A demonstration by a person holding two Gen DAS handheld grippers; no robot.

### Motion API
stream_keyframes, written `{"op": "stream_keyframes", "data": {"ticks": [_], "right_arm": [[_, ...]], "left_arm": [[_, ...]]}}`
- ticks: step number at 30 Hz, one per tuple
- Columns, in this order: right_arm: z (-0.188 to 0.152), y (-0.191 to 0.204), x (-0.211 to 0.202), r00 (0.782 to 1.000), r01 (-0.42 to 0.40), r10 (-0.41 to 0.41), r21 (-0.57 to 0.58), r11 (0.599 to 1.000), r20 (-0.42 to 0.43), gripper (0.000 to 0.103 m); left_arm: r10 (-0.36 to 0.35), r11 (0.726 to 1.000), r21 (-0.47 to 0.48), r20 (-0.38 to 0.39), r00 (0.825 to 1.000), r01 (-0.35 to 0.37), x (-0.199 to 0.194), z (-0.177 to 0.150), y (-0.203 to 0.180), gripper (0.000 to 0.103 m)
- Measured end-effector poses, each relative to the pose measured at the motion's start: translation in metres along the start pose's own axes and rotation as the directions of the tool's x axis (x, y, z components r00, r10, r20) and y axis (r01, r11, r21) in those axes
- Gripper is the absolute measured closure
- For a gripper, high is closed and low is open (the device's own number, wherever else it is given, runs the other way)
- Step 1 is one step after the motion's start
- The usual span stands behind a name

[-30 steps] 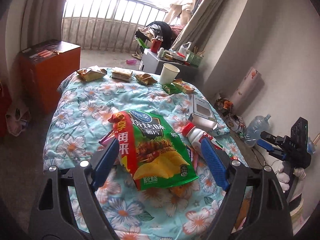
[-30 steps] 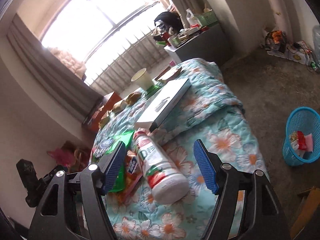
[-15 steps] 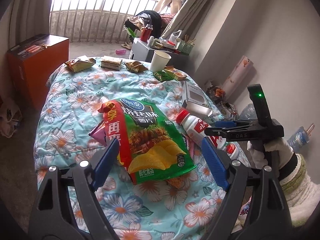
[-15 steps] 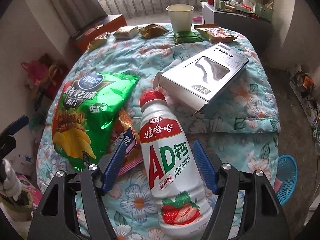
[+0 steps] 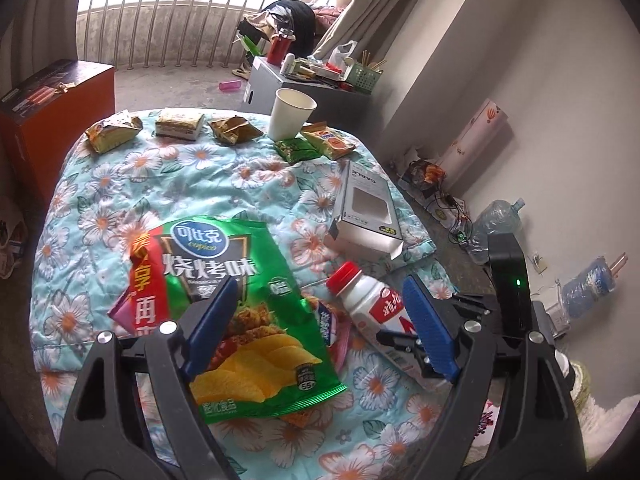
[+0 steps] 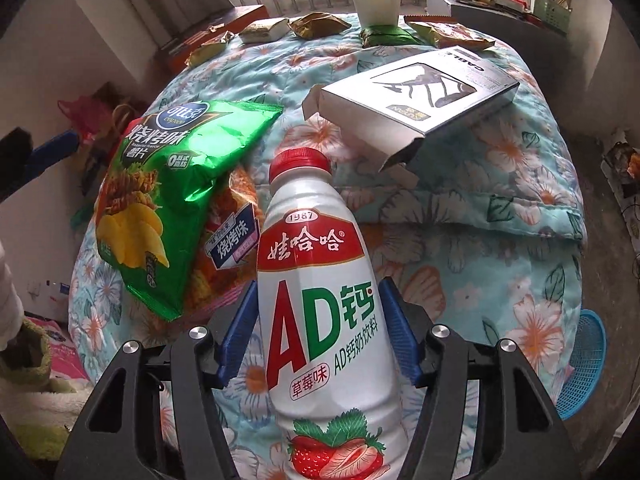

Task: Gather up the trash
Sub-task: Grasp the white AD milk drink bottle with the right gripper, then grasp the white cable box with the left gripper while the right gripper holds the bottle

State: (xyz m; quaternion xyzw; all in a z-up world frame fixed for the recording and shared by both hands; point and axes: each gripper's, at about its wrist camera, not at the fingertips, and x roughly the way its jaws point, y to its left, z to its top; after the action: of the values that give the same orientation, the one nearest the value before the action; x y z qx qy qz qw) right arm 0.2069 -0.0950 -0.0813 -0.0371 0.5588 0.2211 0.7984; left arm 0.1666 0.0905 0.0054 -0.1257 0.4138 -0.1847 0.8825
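Step in hand: I judge this to be the pick-up of the white plastic drink bottle with red cap and strawberry label, first item of the trash collection.
Right gripper: its blue pads sit on either side of the bottle body, against it or very nearly; I cannot tell whether they are clamped yet.
Left gripper: jaws wide apart, holding nothing, above the green foil crisp bag.
Bottle position: lying on its side on the floral turquoise quilt, cap toward 12 o'clock in the right wrist view; crisp bag at its 10 o'clock, grey-and-white cardboard box at its 1 o'clock.
Bin: blue mesh plastic basket on the floor at 4 o'clock of the bottle, below the quilt edge.
Next move: I would confirm the squeeze, lift clear of the quilt, then carry toward the basket.
Risk: smooth round body may roll or slip out.
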Motion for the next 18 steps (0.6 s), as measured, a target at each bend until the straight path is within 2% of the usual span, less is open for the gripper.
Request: {"op": "stream_keyframes", "data": {"ticks": [4,5,9,12,18], "right_arm": [[-0.041,-0.007,-0.017,1.0,-0.013,0.012,0.045,0.999,0.011,0.044],[-0.052,-0.011,-0.022,1.0,-0.01,0.009,0.068,0.998,0.019,0.044],[-0.088,-0.037,-0.045,0.998,-0.001,-0.013,0.206,0.979,0.066,0.044],[-0.103,-0.064,-0.06,0.993,-0.015,-0.024,0.321,0.947,0.117,0.044],[-0.109,-0.093,-0.065,0.989,-0.003,-0.058,0.411,0.912,0.136,0.044]], "left_arm": [[-0.013,0.999,0.045,-0.04,0.999,0.015,0.03,0.017,-0.03,0.023],[-0.015,0.998,0.058,-0.052,0.999,0.018,0.039,0.021,-0.038,0.02],[-0.03,0.994,0.099,-0.09,0.995,0.039,0.074,0.033,-0.061,0.019],[-0.047,0.992,0.107,-0.132,0.99,0.062,0.104,0.043,-0.07,0.019],[0.036,0.99,0.138,-0.209,0.977,-0.008,0.166,0.058,-0.073,0.019]]}}
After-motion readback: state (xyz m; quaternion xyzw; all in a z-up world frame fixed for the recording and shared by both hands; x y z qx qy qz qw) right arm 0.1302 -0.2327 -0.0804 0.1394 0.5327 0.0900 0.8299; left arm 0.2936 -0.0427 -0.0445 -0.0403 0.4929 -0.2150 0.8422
